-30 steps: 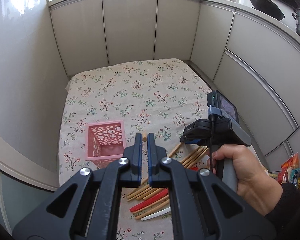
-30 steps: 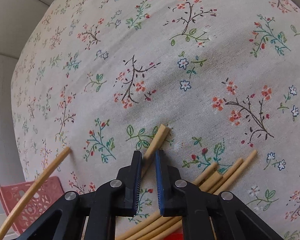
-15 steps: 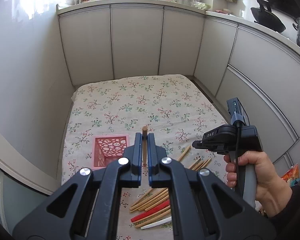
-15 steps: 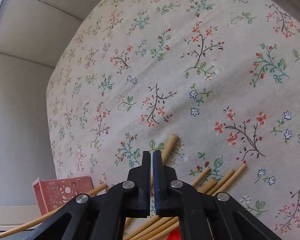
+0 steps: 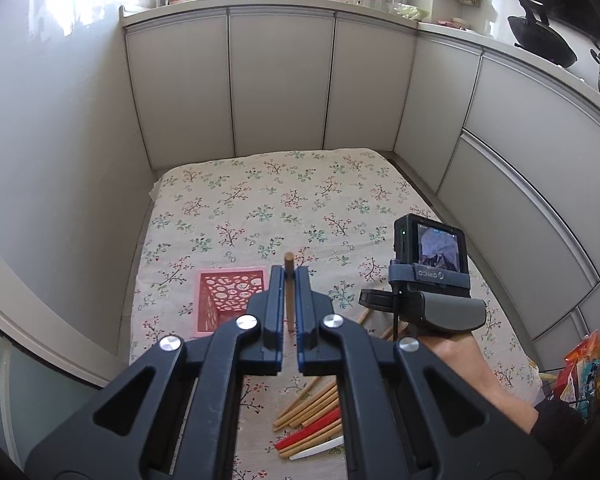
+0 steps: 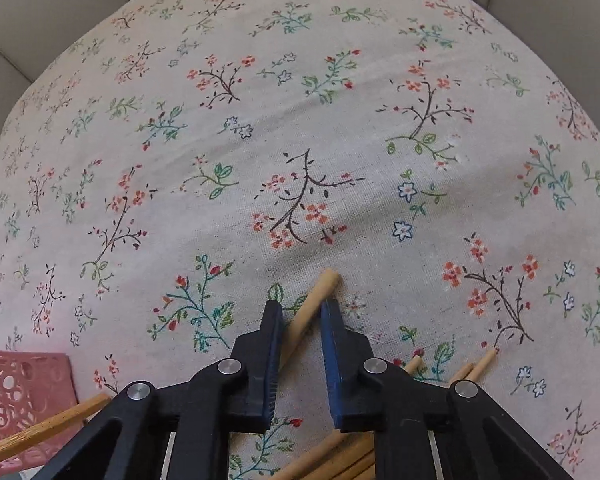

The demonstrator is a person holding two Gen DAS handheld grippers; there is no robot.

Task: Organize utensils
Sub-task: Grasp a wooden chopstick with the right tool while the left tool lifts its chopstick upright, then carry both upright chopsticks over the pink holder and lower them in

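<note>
My left gripper [image 5: 288, 276] is shut on a wooden chopstick [image 5: 289, 264], held up above the floral cloth, just right of the pink perforated basket [image 5: 232, 300]. That chopstick's other end shows in the right wrist view [image 6: 40, 428] over the basket [image 6: 16, 400]. My right gripper [image 6: 300, 308] is open, low over the cloth, its jaws on either side of a loose wooden chopstick [image 6: 312, 304]. A pile of wooden, red and white chopsticks [image 5: 316, 420] lies on the cloth near me.
The floral cloth [image 5: 268, 200] covers a low surface hemmed in by grey cabinet doors [image 5: 280, 80] at the back and right and a wall on the left. More chopstick ends [image 6: 476, 364] lie right of my right gripper.
My left gripper has risen with its chopstick. My right gripper has opened and come down around a loose chopstick.
</note>
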